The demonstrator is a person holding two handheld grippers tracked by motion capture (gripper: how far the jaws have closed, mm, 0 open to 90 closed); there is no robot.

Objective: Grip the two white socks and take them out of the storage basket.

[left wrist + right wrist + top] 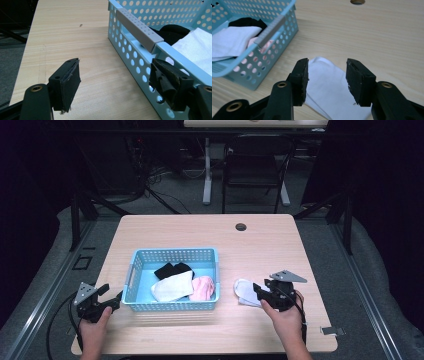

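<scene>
Pale wood forms the counter [210,232], on which a light blue perforated basket [172,255] is set towards the person's left of centre; three folded socks are already laid inside it, a black sock [173,269] at the back, a white sock in the basket [172,287] in front of it and a pink sock [203,288] at its right end. One more white sock [243,290] is left flat on the bare wood just beside the basket's right wall, and the step in hand is judged to be the gathering of this last piece. The right gripper [259,291] is held directly over the near end of that sock, its jaws apart with the cloth seen between and below them in the right gripper view [329,87]. A clean pick is best made by lowering the jaws until both layers of cloth are pinched, since a shallow bite is likely to lift the top layer alone and let the fold fall open. The left gripper [116,301] is held at the basket's left wall, its jaws wide apart and clamped on nothing; in the left gripper view [115,80] one jaw lies against or very near the perforated wall, from where the basket could be steadied while the sock is carried over the rim.
</scene>
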